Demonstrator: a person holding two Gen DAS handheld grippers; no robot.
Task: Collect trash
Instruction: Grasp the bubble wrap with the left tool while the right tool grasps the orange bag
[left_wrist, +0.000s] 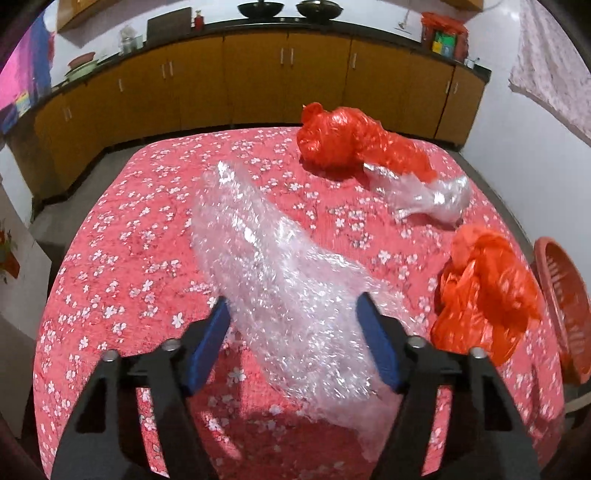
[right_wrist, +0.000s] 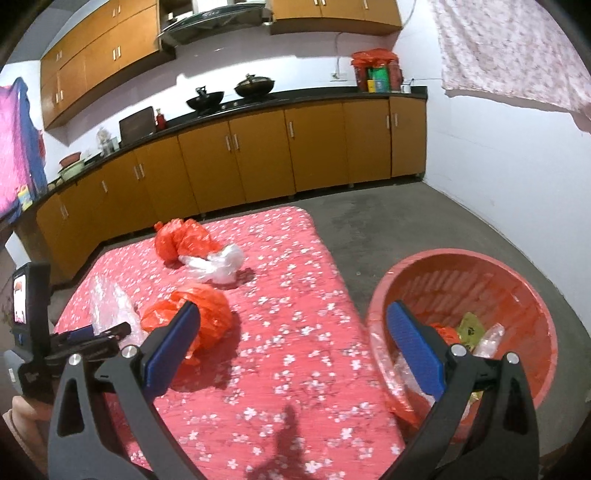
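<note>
A long sheet of clear bubble wrap lies on the red flowered table. My left gripper is open, its blue pads either side of the wrap's near end. A red plastic bag, a clear plastic bag and an orange bag lie further right. My right gripper is open and empty above the table's right edge. The red basket stands on the floor beside the table and holds some trash.
Yellow kitchen cabinets with a black counter run along the far wall. The grey floor lies between table and cabinets. A flowered cloth hangs at the right. The left gripper shows in the right wrist view.
</note>
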